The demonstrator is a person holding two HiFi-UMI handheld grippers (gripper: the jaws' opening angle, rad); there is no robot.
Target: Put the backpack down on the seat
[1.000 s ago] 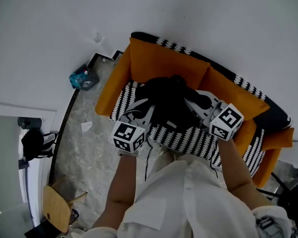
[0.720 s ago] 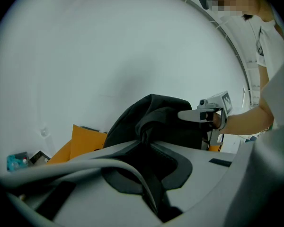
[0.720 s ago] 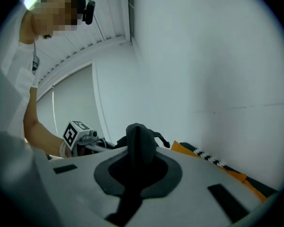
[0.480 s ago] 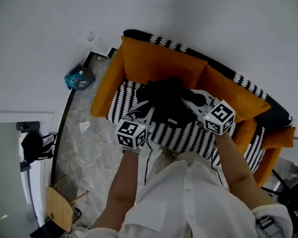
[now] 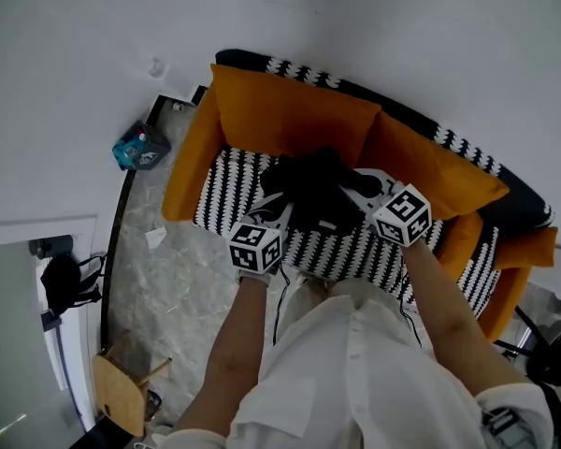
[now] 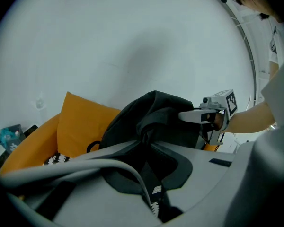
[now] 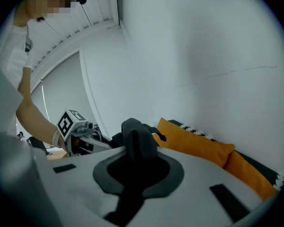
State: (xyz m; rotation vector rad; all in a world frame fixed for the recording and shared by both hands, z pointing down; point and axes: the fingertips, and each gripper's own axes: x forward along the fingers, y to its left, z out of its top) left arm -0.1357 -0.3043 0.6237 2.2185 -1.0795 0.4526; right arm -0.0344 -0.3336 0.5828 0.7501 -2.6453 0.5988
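The left tongs (image 6: pixel 146 138) are clenched on a black strap (image 6: pixel 150 176) of the backpack (image 5: pixel 310 187). It runs up between their jaws to the dark bulk of the bag.

The right tongs (image 7: pixel 138 156) have a second black strap (image 7: pixel 136 135) standing up between their jaws. The jaws are opening, though the pads look pressed on it.

In the head view the two tongs flank the backpack, left and right, with the person's bare forearms reaching in from below. The backpack lies on the black-and-white striped seat (image 5: pixel 226 187) of a sofa, about midway along it. Its far side is close to two orange cushions (image 5: pixel 290 118) that lean on the sofa's back.

Left of the sofa is a pale marbled floor (image 5: pixel 164 269). A small blue pack (image 5: pixel 136 148) lies on it by the wall, and a wooden chair (image 5: pixel 117 396) stands nearer the person.
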